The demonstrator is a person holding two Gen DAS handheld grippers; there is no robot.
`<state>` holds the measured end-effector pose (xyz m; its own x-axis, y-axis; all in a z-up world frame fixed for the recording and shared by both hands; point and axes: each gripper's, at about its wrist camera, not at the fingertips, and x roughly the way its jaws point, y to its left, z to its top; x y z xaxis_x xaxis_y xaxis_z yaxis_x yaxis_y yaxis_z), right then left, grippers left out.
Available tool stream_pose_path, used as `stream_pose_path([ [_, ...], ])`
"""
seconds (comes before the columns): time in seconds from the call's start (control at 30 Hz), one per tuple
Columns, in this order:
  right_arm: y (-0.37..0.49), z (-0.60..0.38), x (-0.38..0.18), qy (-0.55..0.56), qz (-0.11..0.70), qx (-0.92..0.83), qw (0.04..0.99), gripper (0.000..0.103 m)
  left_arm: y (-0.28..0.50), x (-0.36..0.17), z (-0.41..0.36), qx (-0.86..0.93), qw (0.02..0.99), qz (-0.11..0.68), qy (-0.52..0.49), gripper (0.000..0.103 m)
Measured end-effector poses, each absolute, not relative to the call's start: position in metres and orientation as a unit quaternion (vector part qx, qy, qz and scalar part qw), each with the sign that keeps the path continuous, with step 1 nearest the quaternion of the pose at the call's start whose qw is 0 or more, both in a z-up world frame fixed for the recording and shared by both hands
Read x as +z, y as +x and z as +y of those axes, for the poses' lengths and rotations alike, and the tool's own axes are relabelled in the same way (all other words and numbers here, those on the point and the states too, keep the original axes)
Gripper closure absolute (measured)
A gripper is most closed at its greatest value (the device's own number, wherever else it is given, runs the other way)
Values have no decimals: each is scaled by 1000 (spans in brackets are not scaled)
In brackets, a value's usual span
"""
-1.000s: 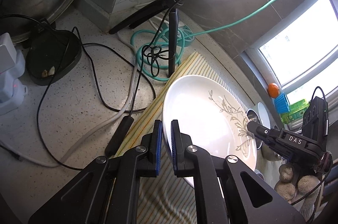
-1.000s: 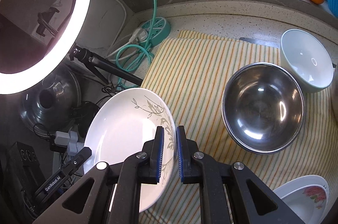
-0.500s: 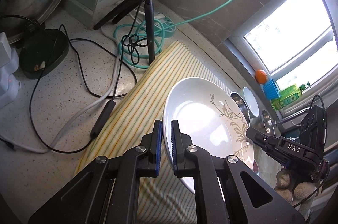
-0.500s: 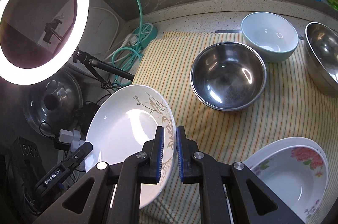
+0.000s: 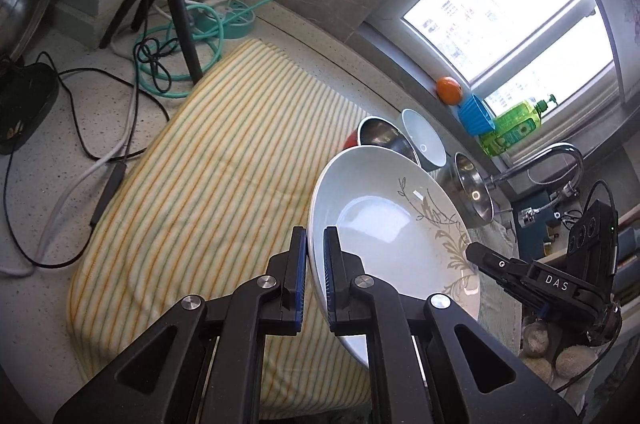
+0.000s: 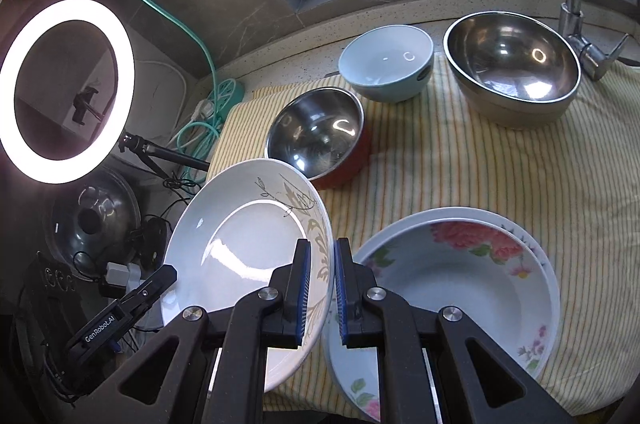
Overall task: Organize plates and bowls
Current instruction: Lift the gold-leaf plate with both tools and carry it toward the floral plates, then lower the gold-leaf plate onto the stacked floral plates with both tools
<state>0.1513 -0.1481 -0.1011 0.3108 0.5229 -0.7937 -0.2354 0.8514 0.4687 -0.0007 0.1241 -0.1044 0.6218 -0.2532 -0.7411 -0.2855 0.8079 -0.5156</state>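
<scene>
The leaf-patterned plate (image 6: 240, 248) looks like glazed ceramic, smooth and glossy. The flowered bowl (image 6: 452, 284) near right has the same shiny glaze. Two steel bowls (image 6: 316, 136) (image 6: 512, 56) are polished metal, mirror-bright; the nearer one has a red outer coat. The pale blue bowl (image 6: 386, 62) is glossy. The striped cloth (image 5: 208, 176) is soft and matt; the counter (image 5: 44, 216) is speckled stone.

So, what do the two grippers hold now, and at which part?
Both hold one white leaf-patterned ceramic plate by its rim: the left gripper on the plain edge, the right gripper on the opposite, patterned edge.
</scene>
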Motion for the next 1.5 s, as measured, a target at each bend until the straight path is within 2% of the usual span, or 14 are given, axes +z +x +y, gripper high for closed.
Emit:
stream_pose_path([
  [0.57,128,-236,-112,176,530,169,812,92,26,-106,54,-63,842,468,-261,97],
  [1.5,105,-279,-137,194,541,124,809,92,32,-125,8,-96,831,504,-214,97],
])
